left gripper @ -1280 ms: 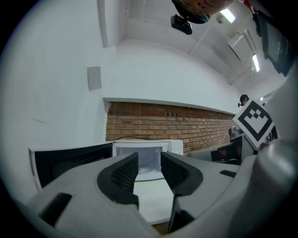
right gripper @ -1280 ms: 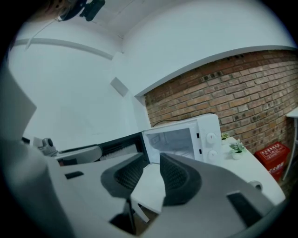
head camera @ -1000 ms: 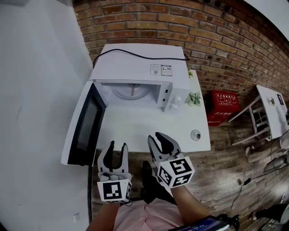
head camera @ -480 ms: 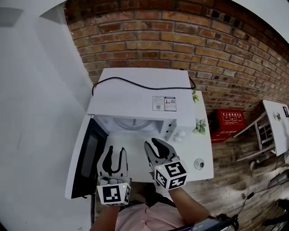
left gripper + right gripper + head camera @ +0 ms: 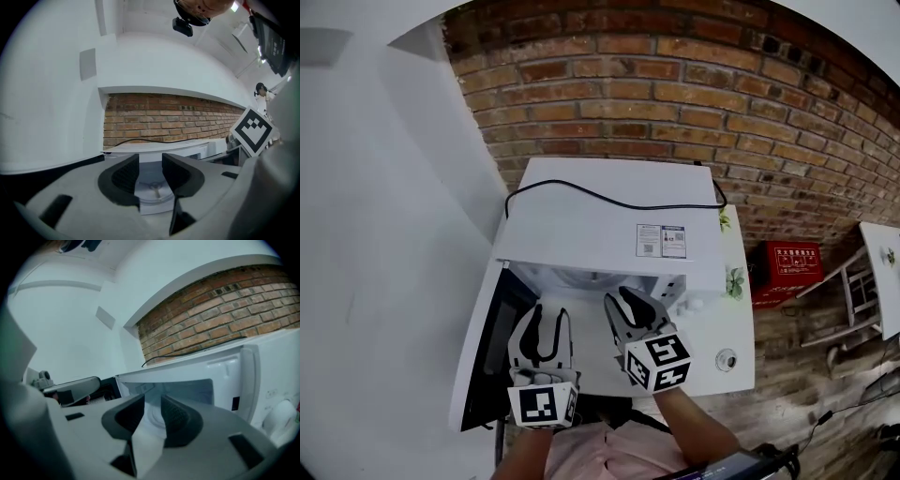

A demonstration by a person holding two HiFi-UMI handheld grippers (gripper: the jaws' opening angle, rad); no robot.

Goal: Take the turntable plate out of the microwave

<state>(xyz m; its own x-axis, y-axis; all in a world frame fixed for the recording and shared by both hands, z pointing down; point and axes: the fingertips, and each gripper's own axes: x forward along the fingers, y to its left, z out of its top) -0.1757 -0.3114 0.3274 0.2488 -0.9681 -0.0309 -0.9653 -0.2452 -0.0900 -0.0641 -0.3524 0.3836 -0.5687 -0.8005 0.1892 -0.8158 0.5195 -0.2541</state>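
plate: turntable plate [image 5: 154,190] inside microwave [image 5: 609,211], ahead of both | left gripper [image 5: 548,315] spread, empty | right gripper [image 5: 628,299] spread, empty

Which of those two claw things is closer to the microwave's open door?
Left. The left gripper sits just beside the door; the right gripper is farther off, before the microwave's opening.

No print can be read anywhere. A white sticker [image 5: 661,241] near the front right corner of the microwave [image 5: 600,202] top carries lines too small to make out. White characters on the red box [image 5: 786,267] against the brick wall are just as unclear.
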